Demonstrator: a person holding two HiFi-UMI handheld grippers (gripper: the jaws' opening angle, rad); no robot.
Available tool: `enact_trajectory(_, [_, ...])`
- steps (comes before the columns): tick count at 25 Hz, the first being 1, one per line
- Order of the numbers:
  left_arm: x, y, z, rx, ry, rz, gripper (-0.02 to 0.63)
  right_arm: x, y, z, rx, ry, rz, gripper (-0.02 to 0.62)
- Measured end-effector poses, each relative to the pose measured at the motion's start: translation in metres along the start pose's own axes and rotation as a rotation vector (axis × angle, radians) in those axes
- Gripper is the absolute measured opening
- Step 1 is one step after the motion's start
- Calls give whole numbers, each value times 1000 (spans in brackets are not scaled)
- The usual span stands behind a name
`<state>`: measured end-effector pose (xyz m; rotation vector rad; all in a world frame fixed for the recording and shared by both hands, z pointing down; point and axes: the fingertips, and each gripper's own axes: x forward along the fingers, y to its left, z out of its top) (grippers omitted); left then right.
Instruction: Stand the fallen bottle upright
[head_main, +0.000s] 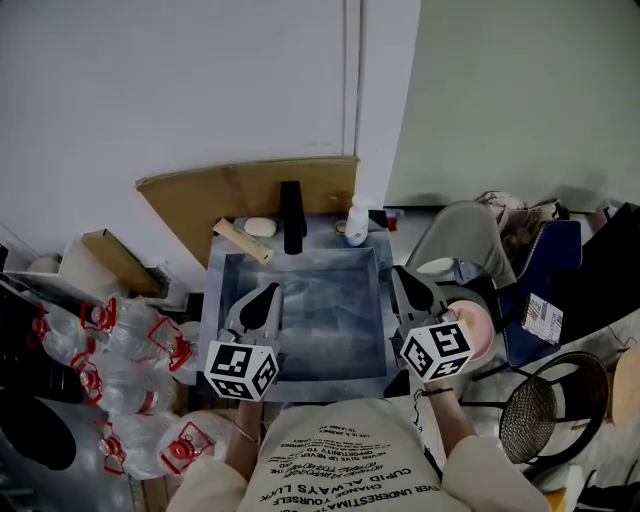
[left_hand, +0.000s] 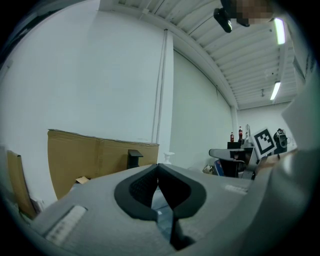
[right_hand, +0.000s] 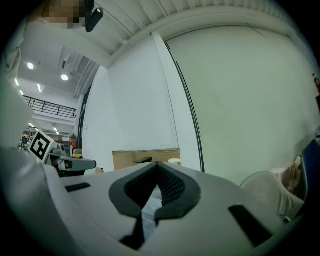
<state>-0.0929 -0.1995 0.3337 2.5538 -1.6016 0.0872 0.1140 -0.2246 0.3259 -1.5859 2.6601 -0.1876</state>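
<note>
A small white bottle (head_main: 356, 226) stands at the back right corner of the grey sink (head_main: 226, 290), next to the black faucet (head_main: 291, 216). It looks upright; its top shows as the white bottle (left_hand: 169, 157) in the left gripper view and the white bottle (right_hand: 174, 161) in the right gripper view. My left gripper (head_main: 263, 297) hovers over the sink's front left, jaws together, nothing between them; the left gripper (left_hand: 158, 167) points at the back wall. My right gripper (head_main: 404, 281) is held over the sink's right rim, shut and empty; the right gripper (right_hand: 156, 165) points level.
A soap bar (head_main: 260, 227) and a wooden stick (head_main: 242, 241) lie on the sink's back ledge. Cardboard (head_main: 200, 200) leans behind it. Several water jugs with red caps (head_main: 120, 360) crowd the left. A chair (head_main: 465, 235), a pink bowl (head_main: 478, 327) and a wire basket (head_main: 535, 405) are at the right.
</note>
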Motion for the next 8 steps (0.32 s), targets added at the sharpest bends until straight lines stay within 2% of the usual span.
enact_trajectory(8, [-1,2,-6,7,13,9,23,-1,-3,-8,1,5,-11,3])
